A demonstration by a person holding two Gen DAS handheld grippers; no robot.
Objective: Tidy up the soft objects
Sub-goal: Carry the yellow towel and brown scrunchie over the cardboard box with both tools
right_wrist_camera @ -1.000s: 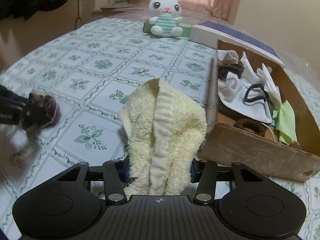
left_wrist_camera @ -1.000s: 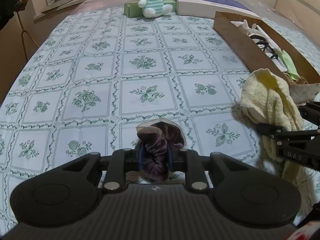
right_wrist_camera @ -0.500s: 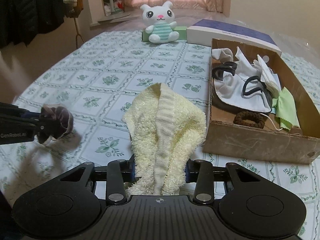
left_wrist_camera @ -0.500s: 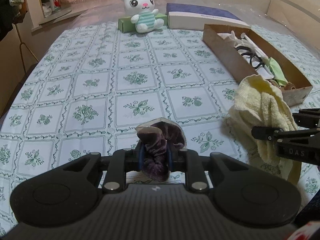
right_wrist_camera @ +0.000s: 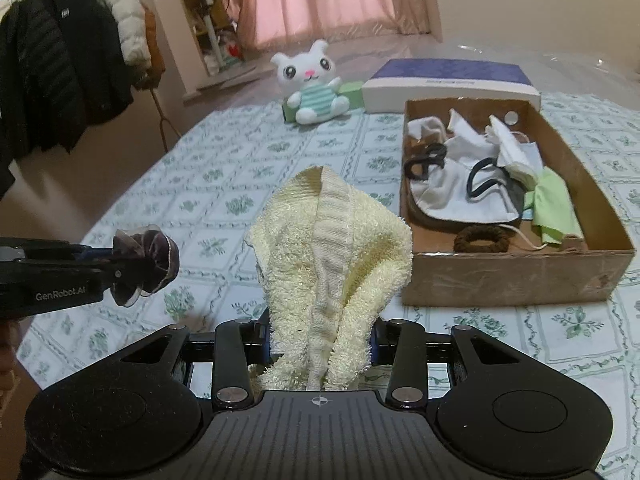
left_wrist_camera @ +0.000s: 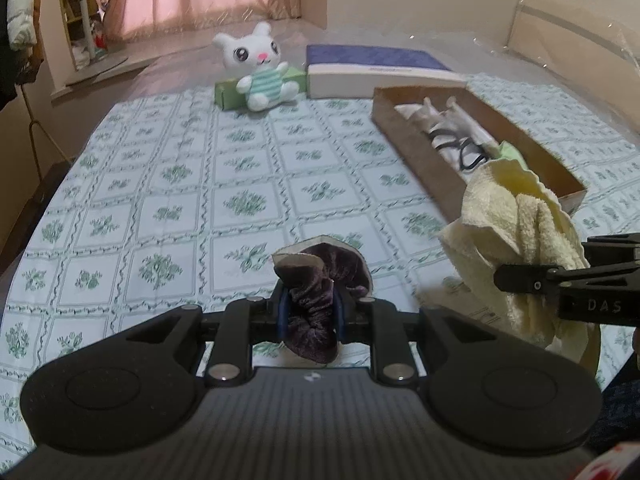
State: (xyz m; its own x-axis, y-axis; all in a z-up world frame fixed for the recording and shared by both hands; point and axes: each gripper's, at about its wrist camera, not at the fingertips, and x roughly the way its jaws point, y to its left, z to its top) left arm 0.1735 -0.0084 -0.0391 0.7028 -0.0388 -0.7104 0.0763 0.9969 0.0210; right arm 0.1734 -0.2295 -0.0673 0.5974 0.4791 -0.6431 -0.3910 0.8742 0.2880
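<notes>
My left gripper [left_wrist_camera: 310, 314] is shut on a dark purple velvet scrunchie [left_wrist_camera: 320, 280] and holds it above the floral tablecloth; it also shows in the right wrist view [right_wrist_camera: 146, 266]. My right gripper [right_wrist_camera: 320, 340] is shut on a pale yellow towel [right_wrist_camera: 332, 248], lifted off the table; the towel hangs at the right of the left wrist view [left_wrist_camera: 520, 232]. A brown cardboard box [right_wrist_camera: 508, 276] to the right holds white cloths, black bands, a green cloth and a brown scrunchie [right_wrist_camera: 482, 238].
A white plush bunny [right_wrist_camera: 314, 84] sits against a green box [left_wrist_camera: 228, 94] at the table's far end, beside a flat blue-and-white box [right_wrist_camera: 448, 80]. Coats hang on a rack [right_wrist_camera: 60, 64] at the left. The tablecloth [left_wrist_camera: 168, 200] spreads left of the grippers.
Both grippers have risen and pulled back from the table with their loads; the views now look from higher up, and the box and bunny appear farther away.
</notes>
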